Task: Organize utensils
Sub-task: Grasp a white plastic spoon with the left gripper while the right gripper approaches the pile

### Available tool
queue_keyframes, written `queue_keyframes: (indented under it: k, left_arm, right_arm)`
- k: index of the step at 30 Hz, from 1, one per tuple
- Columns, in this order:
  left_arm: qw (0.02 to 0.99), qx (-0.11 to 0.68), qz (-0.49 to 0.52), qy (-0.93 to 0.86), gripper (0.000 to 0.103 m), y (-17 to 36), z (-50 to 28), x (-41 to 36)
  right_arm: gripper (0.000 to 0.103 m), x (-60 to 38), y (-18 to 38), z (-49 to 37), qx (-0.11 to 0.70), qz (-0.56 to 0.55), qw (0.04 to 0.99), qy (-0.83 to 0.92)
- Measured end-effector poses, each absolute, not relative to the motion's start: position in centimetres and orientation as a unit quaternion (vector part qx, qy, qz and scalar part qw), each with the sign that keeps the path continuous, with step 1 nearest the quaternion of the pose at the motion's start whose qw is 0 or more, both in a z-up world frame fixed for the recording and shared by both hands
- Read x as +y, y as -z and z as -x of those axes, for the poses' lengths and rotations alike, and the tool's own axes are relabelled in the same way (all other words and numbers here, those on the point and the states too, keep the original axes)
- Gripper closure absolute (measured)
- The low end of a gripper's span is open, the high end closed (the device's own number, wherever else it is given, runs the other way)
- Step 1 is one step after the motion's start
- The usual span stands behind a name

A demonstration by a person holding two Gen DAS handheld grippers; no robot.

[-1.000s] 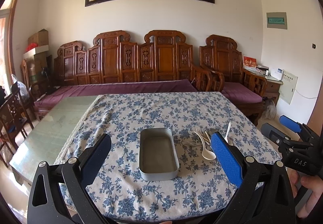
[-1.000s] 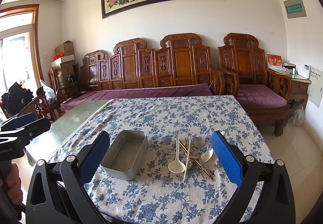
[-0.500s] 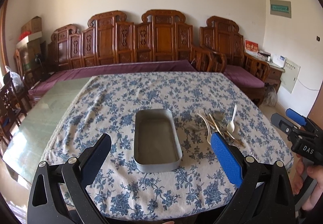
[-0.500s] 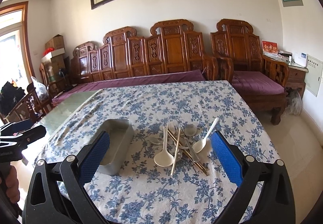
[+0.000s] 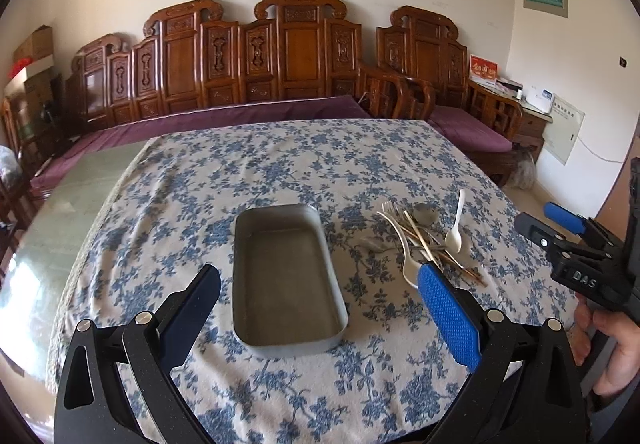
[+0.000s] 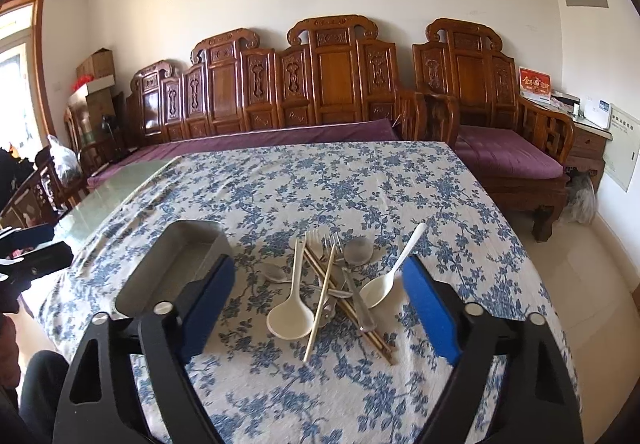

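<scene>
I have the blue-flowered white tablecloth (image 5: 280,172) as the work surface, covering most of a glass-topped table whose left strip stays bare. On it the empty grey rectangular metal tray (image 5: 286,276) lies long-side away from me, presumably set there as the bin for sorting.

Just right of the tray, not touching it, sits the loose pile of utensils (image 6: 336,284): two white plastic spoons, pale chopsticks (image 6: 320,304) laid crosswise over forks and metal spoons. It reads as a heap dumped for sorting; nothing is in the tray yet.

My left gripper (image 5: 320,296) is pitched down over the tray, jaws wide apart, nothing between them. I judge it placed to steady the tray.

My right gripper (image 6: 318,292) tilts down above the pile; its jaws are closing, still apart, framing the big white spoon (image 6: 291,314) and chopsticks without pressing either. No contact visible.
</scene>
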State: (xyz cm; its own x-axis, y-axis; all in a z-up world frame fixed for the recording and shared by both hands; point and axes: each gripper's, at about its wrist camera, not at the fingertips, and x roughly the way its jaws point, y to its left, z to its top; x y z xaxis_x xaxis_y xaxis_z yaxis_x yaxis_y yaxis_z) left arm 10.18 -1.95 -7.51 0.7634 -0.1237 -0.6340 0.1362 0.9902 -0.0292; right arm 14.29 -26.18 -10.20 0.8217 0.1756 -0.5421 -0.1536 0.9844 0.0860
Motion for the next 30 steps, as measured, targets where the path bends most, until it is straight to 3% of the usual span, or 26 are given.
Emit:
queue_keyframes:
  k: [9,16,20,21,22,26,30]
  left_arm:
    - [0.928,0.360,-0.020,0.094,0.009,9.0,-13.3,-3.8]
    - [0.914,0.389,-0.017,0.117,0.028,10.5,-15.8,-5.3]
    - [0.905,0.403,-0.016,0.133,0.030,11.9,-17.7,-6.7]
    - [0.903,0.407,-0.015,0.136,0.034,12.3,-18.2,-7.0]
    - [0.900,0.413,-0.014,0.139,0.041,12.8,-18.6,-7.4]
    - [0.884,0.441,-0.004,0.158,0.052,15.2,-20.9,-9.3]
    - [0.874,0.457,-0.004,0.166,0.059,17.2,-22.8,-11.0]
  right_arm:
    - [0.043,-27.7,11.5,-20.0,0.301,-0.021,0.949,-0.090]
    - [0.056,-29.6,14.8,-24.5,0.339,-0.020,0.937,-0.084]
    - [0.062,-30.4,17.6,-25.3,0.360,-0.044,0.927,-0.094]
    - [0.064,-30.4,18.0,-25.3,0.364,-0.047,0.925,-0.096]
    - [0.065,-30.4,18.6,-25.3,0.369,-0.049,0.923,-0.098]
    - [0.067,-30.9,20.2,-26.1,0.388,-0.062,0.914,-0.100]
    - [0.069,-31.4,20.5,-26.7,0.392,-0.067,0.912,-0.103]
